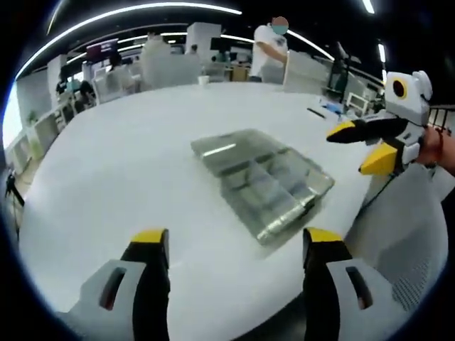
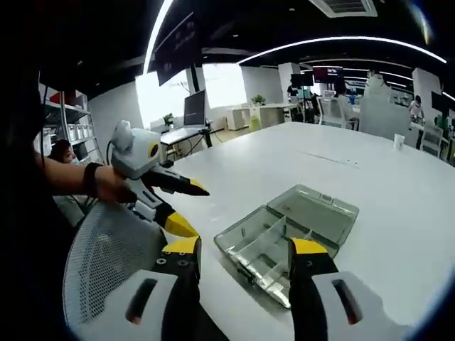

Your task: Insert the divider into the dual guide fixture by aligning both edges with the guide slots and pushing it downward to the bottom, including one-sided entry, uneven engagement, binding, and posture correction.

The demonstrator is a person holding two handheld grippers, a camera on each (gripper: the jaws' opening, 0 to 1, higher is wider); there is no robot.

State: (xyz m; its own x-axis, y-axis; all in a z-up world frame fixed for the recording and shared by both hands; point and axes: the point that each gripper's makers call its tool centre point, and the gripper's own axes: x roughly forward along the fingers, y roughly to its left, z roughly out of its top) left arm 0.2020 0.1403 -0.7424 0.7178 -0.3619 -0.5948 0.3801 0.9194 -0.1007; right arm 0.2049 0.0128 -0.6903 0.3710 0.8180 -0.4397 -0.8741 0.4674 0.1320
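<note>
1. Left gripper [image 1: 231, 245], white-bodied with yellow-tipped black jaws, rises at 6 o'clock in the left gripper view; jaws stand apart, holding nothing.
2. Right gripper [image 2: 242, 254], same build, rises at 6 o'clock in the right gripper view; jaws apart, empty. It also shows at 3 o'clock in the left gripper view, jaws apart.
3. Large round white table [image 1: 128, 156] bears the work.
4. White mesh chair back [image 2: 106, 256] stands at 8 o'clock, against the table edge.
5. Clear plastic compartment box with open hinged lid [image 1: 259, 181] lies flat on the table, centre, clear of both grippers. Whether a divider is seated cannot be told.
</note>
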